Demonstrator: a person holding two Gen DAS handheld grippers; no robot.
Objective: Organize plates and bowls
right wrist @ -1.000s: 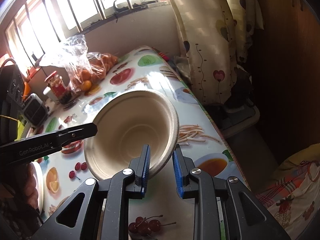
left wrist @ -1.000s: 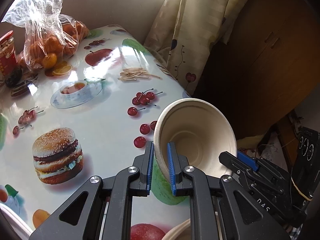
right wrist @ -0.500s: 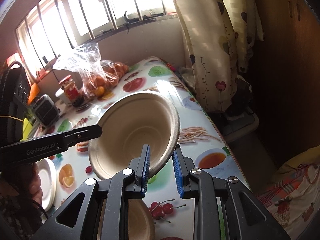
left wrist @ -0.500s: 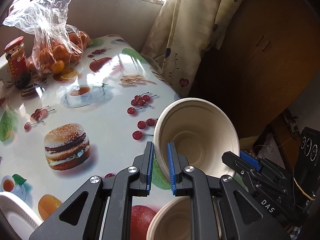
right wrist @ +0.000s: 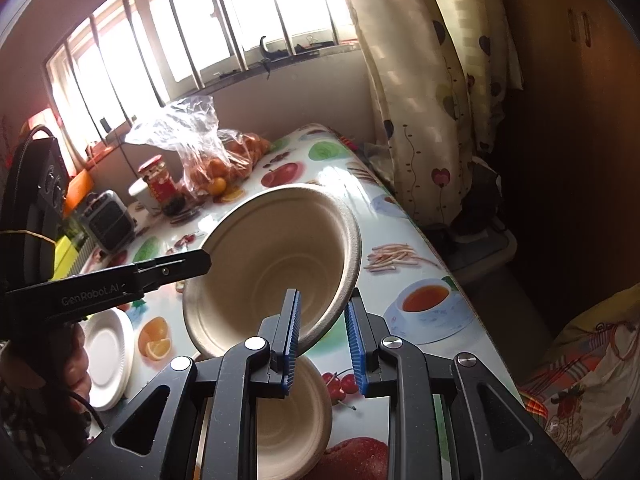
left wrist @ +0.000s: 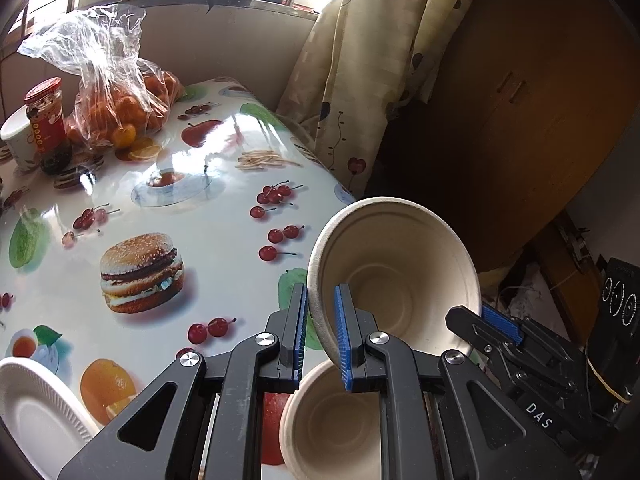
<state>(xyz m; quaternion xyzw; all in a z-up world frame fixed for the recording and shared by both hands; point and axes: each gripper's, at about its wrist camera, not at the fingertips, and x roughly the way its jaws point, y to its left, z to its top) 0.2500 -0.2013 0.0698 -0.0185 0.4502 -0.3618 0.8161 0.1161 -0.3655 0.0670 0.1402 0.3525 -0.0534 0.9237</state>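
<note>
A beige paper bowl (left wrist: 396, 276) is held in the air above the table, tilted on its side. My left gripper (left wrist: 322, 336) is shut on its left rim. My right gripper (right wrist: 322, 346) straddles the opposite rim of the same bowl (right wrist: 272, 264), jaws a little apart around it. A second beige bowl (left wrist: 336, 420) sits upright on the table right below; it also shows in the right wrist view (right wrist: 292, 412). A white paper plate (left wrist: 36, 412) lies at the table's near left, also visible in the right wrist view (right wrist: 108, 356).
The table (left wrist: 224, 256) has a glossy food-print cloth. At its far end stand a plastic bag of oranges (left wrist: 120, 104), a red-lidded jar (left wrist: 44, 120) and a white cup (left wrist: 16, 136). A curtain (left wrist: 360, 60) and a dark wooden cabinet (left wrist: 520, 100) flank the right edge.
Both grippers have lifted the held bowl higher and drawn back, bringing the second bowl and the white plate below into view. The right gripper's jaws have opened slightly around the rim.
</note>
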